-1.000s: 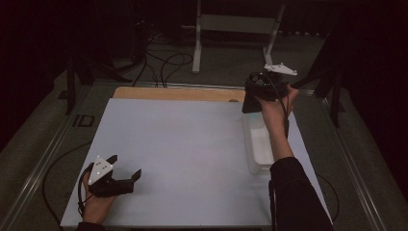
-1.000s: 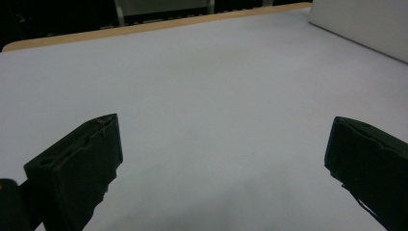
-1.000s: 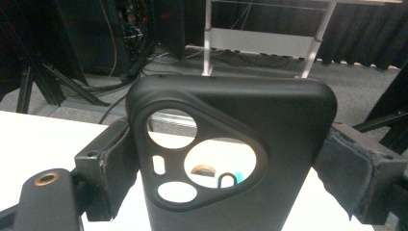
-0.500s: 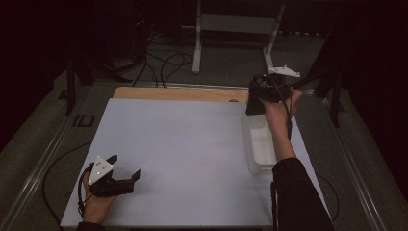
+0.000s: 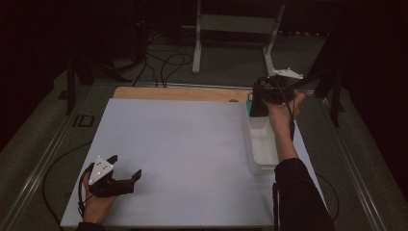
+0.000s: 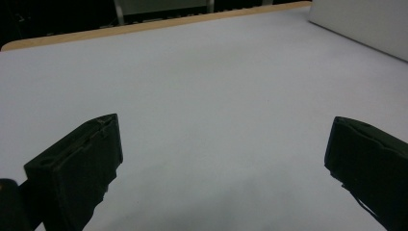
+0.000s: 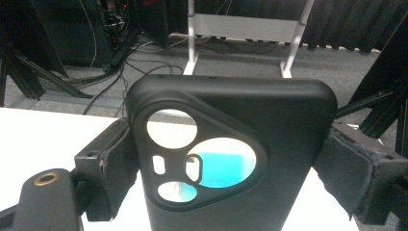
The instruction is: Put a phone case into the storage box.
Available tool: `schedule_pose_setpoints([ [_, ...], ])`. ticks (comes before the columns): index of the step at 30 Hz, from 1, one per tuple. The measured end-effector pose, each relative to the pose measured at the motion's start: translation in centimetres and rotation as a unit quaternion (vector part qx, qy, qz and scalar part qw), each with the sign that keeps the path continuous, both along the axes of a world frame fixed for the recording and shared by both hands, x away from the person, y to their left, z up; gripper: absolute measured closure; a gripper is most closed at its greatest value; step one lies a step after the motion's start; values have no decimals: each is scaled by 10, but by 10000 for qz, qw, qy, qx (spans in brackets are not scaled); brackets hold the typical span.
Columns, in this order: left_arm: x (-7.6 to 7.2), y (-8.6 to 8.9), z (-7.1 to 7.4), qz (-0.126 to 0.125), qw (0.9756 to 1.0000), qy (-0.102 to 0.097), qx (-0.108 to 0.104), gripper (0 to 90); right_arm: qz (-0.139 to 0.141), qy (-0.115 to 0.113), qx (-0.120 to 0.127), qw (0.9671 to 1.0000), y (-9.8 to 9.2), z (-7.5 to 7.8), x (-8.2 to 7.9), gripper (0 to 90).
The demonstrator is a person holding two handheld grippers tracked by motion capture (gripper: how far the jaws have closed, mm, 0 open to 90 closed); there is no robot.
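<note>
One black phone case (image 7: 231, 159) sits clamped upright between the right gripper (image 5: 269, 92)'s jaws — lifted above the far end of the clear bin (image 5: 262, 144). The left gripper (image 5: 115, 177) rests spread wide, holding nothing, on the white table (image 5: 192, 144). The step looks like carrying; next likely calls for setting the case down — gently.

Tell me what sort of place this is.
Probably a lab or recording studio rather than a home: a white-topped work table stands among dark curtains, loose black cables trail over the grey floor, and a white metal stand sits behind.
</note>
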State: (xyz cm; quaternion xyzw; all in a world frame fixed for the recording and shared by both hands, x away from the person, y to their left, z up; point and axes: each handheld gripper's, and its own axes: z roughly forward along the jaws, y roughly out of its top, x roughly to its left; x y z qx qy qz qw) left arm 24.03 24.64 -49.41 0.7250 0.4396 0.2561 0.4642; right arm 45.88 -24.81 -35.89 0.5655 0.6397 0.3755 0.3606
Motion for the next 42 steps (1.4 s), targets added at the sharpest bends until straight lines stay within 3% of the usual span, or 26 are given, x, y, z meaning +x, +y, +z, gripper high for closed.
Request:
schedule_pose_setpoints([
  [42, 0, 1, 1, 51, 10000, -59, -23, 2, -92, 354, 93, 9993, -3, -41, 8, 141],
])
